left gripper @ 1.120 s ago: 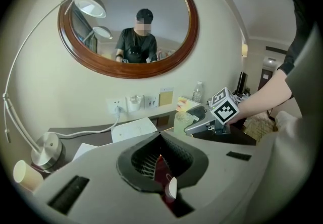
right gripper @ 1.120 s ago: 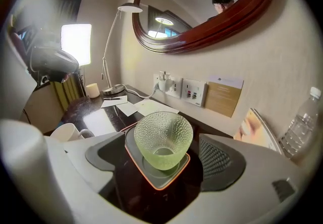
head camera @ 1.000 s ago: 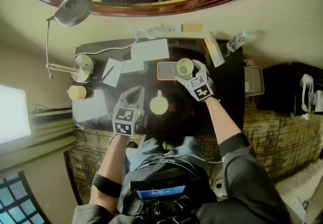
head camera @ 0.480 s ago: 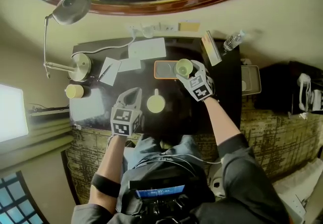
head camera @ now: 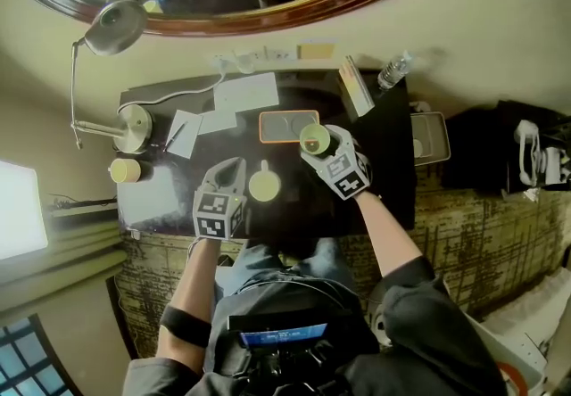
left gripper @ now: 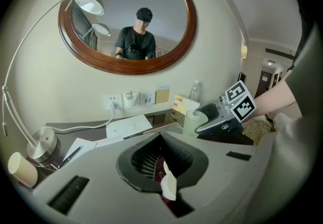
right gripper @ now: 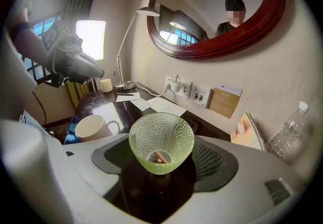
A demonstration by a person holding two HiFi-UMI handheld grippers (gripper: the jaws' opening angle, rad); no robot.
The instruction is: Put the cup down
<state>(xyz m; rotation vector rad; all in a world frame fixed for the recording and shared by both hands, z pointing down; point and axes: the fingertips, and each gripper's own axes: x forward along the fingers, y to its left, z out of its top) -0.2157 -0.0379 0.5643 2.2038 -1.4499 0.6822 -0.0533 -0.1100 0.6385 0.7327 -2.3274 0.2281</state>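
Now at the setting-down step, we hold the green glass cup (right gripper: 161, 142) upright in the right gripper (head camera: 316, 144), its fingers closed on the cup's lower body. The cup hangs at the near right corner of the orange-rimmed tray (head camera: 272, 120), above the dark counter (head camera: 375, 162); we cannot tell whether its base touches anything. The white mug (head camera: 263, 187) stands on the counter just to its left, apart from it. Our left gripper (head camera: 230, 176) hovers beside the mug with its fingers drawn close together, and only a small white piece (left gripper: 168, 187) that we cannot identify shows low between them. We judge the task close to done. The next move calls for lowering the cup straight down until its base rests flat, on the tray or on bare counter and not astride the rim. Then the fingers must spread wide enough to clear the flared wall and back away without tipping it.
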